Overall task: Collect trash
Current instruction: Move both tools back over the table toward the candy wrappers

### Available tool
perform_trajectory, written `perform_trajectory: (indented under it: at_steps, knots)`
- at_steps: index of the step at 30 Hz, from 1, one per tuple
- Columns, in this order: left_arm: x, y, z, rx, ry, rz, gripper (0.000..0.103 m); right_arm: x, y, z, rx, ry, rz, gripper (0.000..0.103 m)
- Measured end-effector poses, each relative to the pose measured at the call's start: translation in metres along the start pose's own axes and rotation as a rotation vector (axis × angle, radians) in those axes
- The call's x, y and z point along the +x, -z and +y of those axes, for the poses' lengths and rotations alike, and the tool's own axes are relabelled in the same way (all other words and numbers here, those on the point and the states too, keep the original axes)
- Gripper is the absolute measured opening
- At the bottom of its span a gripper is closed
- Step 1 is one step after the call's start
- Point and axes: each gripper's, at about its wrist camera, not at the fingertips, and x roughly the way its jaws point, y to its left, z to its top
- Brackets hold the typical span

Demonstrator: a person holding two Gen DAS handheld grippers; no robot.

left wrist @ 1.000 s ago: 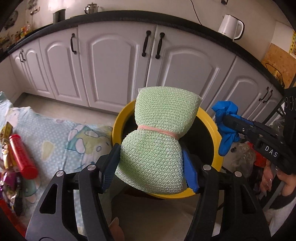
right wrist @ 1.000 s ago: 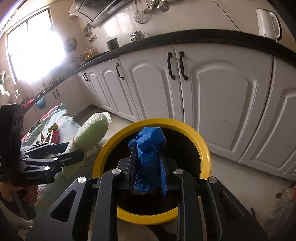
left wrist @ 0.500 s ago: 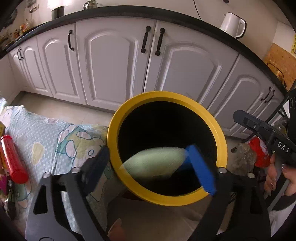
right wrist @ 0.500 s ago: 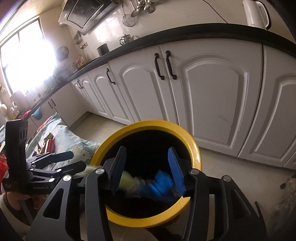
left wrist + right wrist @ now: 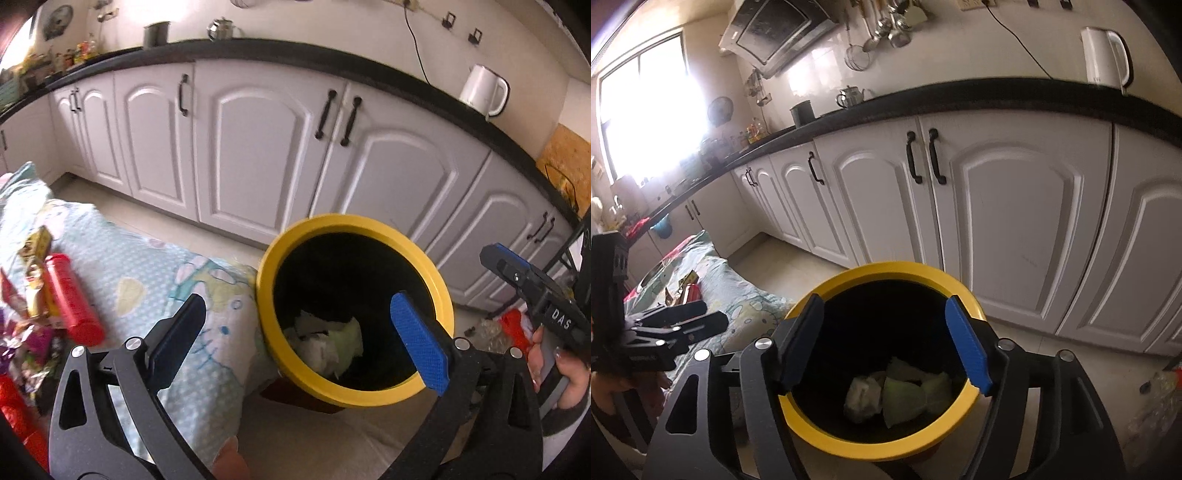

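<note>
Yellow-rimmed bin: the round black waste bin with a yellow plastic rim [image 5: 882,369] is standing on the pale floor in front of the white kitchen cabinets [image 5: 1015,221], its edge touching the pale blue cartoon-print cloth [image 5: 147,280].
Trash inside: a pale green mesh scrubber [image 5: 905,398] and crumpled white paper [image 5: 862,398] are lying at the bottom — nothing blue is showing from either view.
Left gripper: the left gripper [image 5: 303,332] is hovering above the near rim with its jaws opening wide; nothing is sitting between them.
Right gripper: the right gripper [image 5: 886,343] is hanging over the bin mouth, jaws opening and framing the rim, empty.
Step in hand: both grippers are letting go over the bin — the drop looks finished for this pair of items.
Trash remaining: a red plastic cylinder [image 5: 74,299] and shiny crumpled wrappers [image 5: 26,332] are lying on the cloth, left of the bin.
Next move: likely swinging the left gripper across to the cloth and lining up on the red cylinder.
Edges: the yellow rim is sitting just under both sets of fingers, so lifting before turning seems wise.
Open room: bare floor is lying between the bin and the cabinets.
</note>
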Motion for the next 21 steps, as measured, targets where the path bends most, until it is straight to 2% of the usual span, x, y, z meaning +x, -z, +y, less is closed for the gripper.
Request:
perform_trajectory:
  at_steps: [4,9,21]
  knots:
    - [-0.018,-0.002,0.01,-0.02,-0.018,-0.044,0.092,-0.007,-0.003,0.016,-0.042,0.006,-0.026,0.075]
    - [-0.044,-0.002,0.021,-0.041,-0.039,-0.098,0.092,-0.015,-0.006,0.04,-0.092,-0.006,-0.051,0.077]
    - [-0.089,0.006,0.06,-0.098,-0.122,-0.177,0.092,-0.024,-0.011,0.095,-0.182,-0.084,-0.07,0.081]
